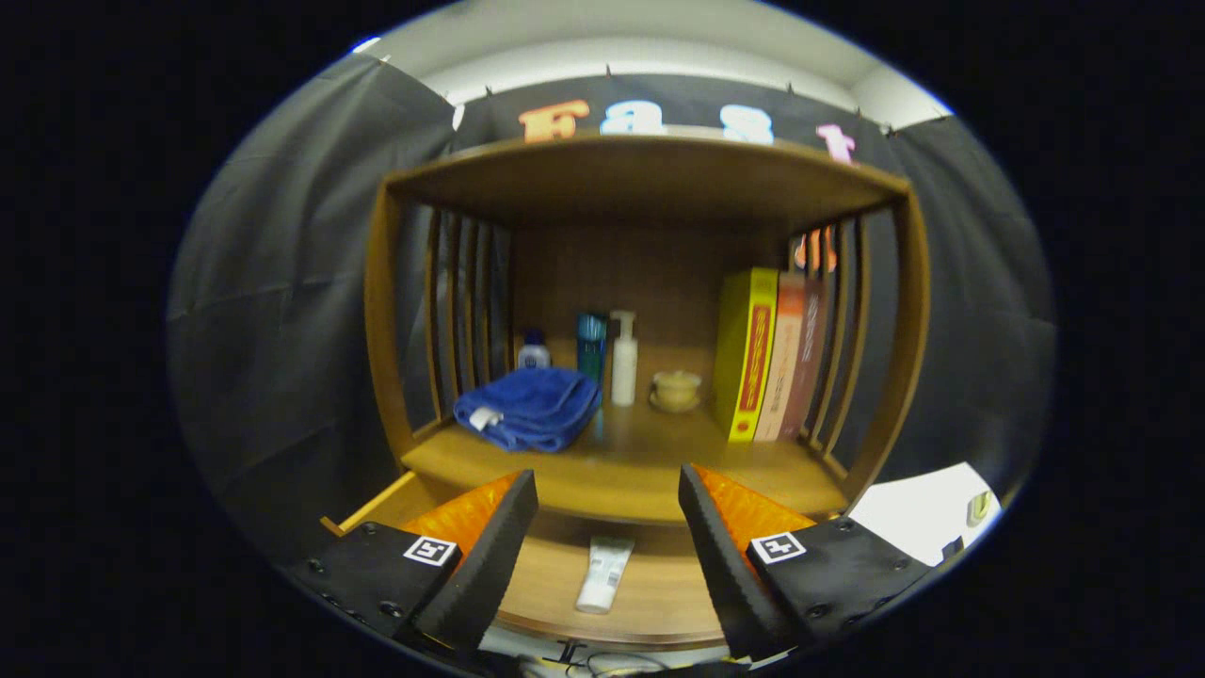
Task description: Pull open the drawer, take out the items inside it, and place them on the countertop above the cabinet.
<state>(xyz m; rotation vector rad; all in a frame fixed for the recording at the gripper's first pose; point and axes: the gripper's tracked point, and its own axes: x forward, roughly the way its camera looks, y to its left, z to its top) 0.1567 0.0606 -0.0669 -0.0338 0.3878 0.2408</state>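
Note:
The drawer (650,603) of the wooden cabinet stands pulled out beneath the countertop (640,471). A white tube (603,574) lies lengthwise on the drawer floor, between and below my fingertips. My gripper (607,490) is open above the drawer, with nothing between its fingers. On the countertop lie a folded blue towel (532,407), a small bottle with a blue cap (533,352), a teal bottle (591,345), a white pump bottle (623,360) and a small tan lidded jar (676,390).
Upright books (767,367) stand at the countertop's right end, a yellow one nearest the middle. Slatted side walls and a wooden top board (640,179) enclose the countertop. A white surface (927,513) lies to the cabinet's right.

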